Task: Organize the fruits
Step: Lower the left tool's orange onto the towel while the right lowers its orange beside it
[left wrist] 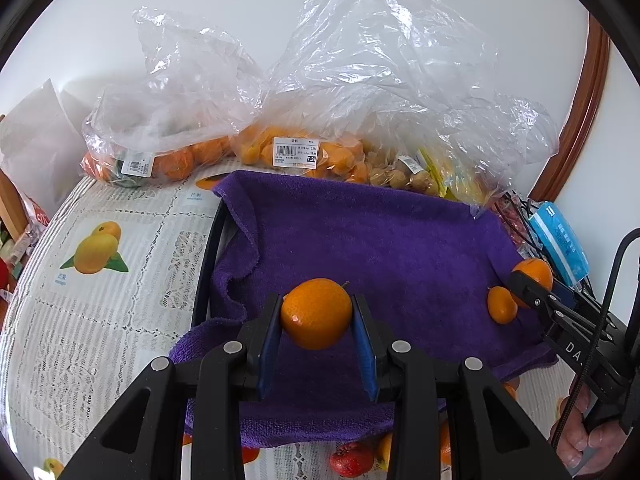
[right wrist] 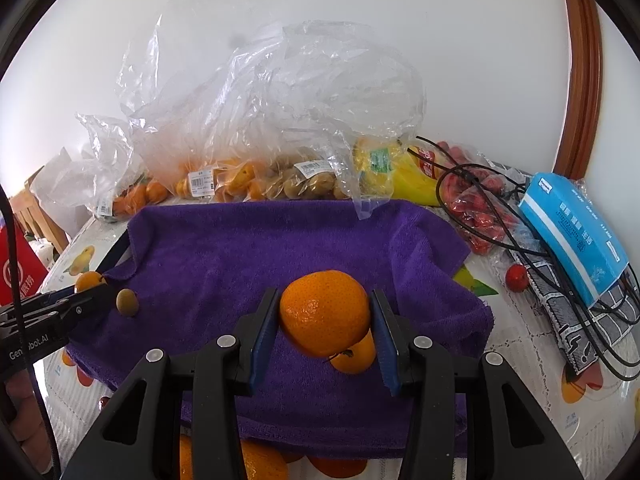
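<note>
My left gripper [left wrist: 316, 314] is shut on a small orange kumquat [left wrist: 316, 312] and holds it above the purple towel [left wrist: 360, 232]. My right gripper [right wrist: 325, 318] is shut on a mandarin [right wrist: 324, 312] over a kumquat [right wrist: 354, 354] lying on the towel [right wrist: 260, 240]. In the left wrist view the right gripper [left wrist: 524, 282] shows at the right with the mandarin [left wrist: 534, 272] and the kumquat [left wrist: 502, 304] beside it. In the right wrist view the left gripper [right wrist: 98, 292] shows at the left, and a small brownish fruit [right wrist: 127, 302] lies on the towel by it.
Clear plastic bags of mandarins [left wrist: 176, 162], kumquats [left wrist: 296, 152] and brown fruit [right wrist: 308, 184] stand behind the towel by the wall. Bananas [right wrist: 400, 176], a bag of red fruit [right wrist: 476, 208], black cables, a blue tissue pack [right wrist: 576, 236] and a red fruit [right wrist: 517, 276] lie at the right.
</note>
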`<state>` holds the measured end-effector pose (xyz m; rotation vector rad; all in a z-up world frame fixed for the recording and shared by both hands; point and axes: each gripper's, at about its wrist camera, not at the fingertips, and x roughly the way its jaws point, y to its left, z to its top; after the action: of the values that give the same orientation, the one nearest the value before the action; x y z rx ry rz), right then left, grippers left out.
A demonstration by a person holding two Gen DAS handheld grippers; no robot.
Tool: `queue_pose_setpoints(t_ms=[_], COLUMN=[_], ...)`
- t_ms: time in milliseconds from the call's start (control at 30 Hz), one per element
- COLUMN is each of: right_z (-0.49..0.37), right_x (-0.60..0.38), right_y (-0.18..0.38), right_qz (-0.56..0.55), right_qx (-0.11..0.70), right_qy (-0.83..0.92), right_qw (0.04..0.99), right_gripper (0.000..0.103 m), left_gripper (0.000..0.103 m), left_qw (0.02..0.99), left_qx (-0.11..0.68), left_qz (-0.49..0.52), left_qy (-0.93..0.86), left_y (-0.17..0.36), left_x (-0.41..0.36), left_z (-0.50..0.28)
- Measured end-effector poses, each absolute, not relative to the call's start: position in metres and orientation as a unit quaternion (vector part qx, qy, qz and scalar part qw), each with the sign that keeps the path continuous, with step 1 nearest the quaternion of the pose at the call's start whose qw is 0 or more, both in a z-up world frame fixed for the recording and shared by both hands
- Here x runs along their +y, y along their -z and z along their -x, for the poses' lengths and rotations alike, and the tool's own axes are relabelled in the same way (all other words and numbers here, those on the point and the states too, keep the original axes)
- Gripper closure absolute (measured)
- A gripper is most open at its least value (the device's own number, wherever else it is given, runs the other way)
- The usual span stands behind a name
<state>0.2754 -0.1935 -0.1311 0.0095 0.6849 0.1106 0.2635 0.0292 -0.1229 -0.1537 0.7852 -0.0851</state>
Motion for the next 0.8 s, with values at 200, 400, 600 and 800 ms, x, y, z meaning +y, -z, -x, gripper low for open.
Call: queue_pose_setpoints(t_ms=[200, 400, 600, 800], right_z=[-0.278, -0.281, -0.280, -0.280], right_x=[-0.192, -0.190, -0.189, -0.185], right_y=[0.136, 0.141, 0.141, 0.140], right_qz=[0.005, 0.012, 0.011, 0.018], right_qx=[0.346, 0.355, 0.357, 0.357], right_qy=[-0.049, -0.045, -0.050, -0.060], right_qw=[0.937, 0.934, 0.933, 0.932], right_gripper=[0.059, 0.059, 0.058, 0.058], left_gripper=[0.071, 0.071, 0.071, 0.071], left_qw=[0.915, 0.911, 0.906, 0.905], left_qx=[0.394, 0.404, 0.414, 0.417], left_qz=[0.074, 0.075, 0.072, 0.060], left_qy=[0.044, 0.043, 0.048, 0.051], left_y=[0.126, 0.129, 0.133, 0.134], left_x=[0.027, 0.027, 0.024, 0.018], left_z=[-0.266, -0.268, -0.270, -0.269])
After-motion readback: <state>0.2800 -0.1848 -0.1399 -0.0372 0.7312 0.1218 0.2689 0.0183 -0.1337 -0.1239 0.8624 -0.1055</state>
